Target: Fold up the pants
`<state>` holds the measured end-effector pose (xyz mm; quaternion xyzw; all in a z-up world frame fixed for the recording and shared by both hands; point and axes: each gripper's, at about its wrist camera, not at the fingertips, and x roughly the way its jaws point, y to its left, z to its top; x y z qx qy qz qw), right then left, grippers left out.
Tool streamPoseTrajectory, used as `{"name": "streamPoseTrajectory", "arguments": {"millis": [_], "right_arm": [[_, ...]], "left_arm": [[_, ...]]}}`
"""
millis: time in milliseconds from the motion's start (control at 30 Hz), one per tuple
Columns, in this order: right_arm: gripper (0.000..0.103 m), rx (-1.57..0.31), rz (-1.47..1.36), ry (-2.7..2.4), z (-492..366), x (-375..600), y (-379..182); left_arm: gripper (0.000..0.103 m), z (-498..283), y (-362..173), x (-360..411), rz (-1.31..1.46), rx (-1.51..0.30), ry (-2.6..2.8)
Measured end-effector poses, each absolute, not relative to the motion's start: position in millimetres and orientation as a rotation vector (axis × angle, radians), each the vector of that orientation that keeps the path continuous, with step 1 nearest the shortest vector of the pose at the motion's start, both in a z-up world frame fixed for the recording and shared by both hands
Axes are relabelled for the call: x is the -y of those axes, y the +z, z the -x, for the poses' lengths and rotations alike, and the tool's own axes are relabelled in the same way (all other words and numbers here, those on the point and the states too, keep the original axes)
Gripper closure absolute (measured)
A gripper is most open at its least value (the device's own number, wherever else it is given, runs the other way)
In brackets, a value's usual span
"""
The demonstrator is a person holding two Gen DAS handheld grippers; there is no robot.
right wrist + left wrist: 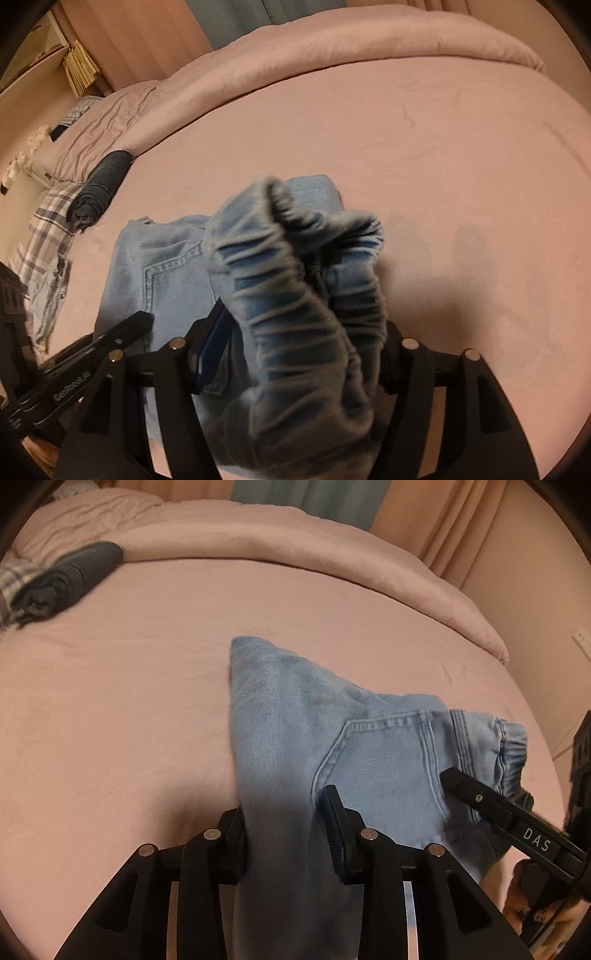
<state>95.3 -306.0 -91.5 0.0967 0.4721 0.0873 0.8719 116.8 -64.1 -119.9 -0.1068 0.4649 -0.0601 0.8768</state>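
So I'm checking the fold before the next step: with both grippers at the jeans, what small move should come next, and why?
Probably draw both grippers back off the jeans. The left gripper stands open with a gap beside the denim fold between its fingers, and the right gripper has the bunched waistband lying between open fingers. The jeans already rest folded on the bed.

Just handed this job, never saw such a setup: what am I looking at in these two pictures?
No robot arm: a person holds a two-finger gripper in each hand, each with a camera looking along its fingers. One picture is from the left gripper, the other from the right gripper. Light blue jeans lie partly folded on a pink bed. A fold of them runs through the left gripper, the elastic waistband through the right; whether either is clamped is unclear. A rolled dark garment lies farther off.
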Motion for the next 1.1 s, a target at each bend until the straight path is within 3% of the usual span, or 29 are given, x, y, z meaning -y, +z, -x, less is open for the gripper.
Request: {"name": "streamPoseTrajectory", "arguments": {"millis": [100,167,233,333,400,733,833,1100], "right_arm": [[0.033,-0.957,-0.131,0.137,-87,307,-79],[0.029,-0.919,-0.102,0.124,-77,308,-66],[0.019,-0.878,-0.104,0.142,-64,311,-50],[0.011,-0.812,-0.078,0.154,-40,311,-26],[0.006,-0.772,-0.069,0.152,-25,313,-15],[0.000,-0.671,-0.119,0.088,20,321,9],[0.000,-0.671,-0.121,0.053,26,322,6],[0.000,-0.692,-0.110,0.054,30,315,1]], "left_arm": [[0.070,-98,-100,68,0.167,-0.938,-0.092],[0.059,-81,-84,67,0.161,-0.894,-0.089],[0.037,-66,-70,66,0.173,-0.842,-0.097],[0.019,-41,-48,66,0.172,-0.755,-0.112],[0.013,-27,-38,69,0.165,-0.727,-0.126],[0.010,1,-39,70,0.137,-0.751,-0.110],[0.006,2,-42,68,0.133,-0.763,-0.078],[0.006,10,-47,61,0.172,-0.769,-0.092]]}}
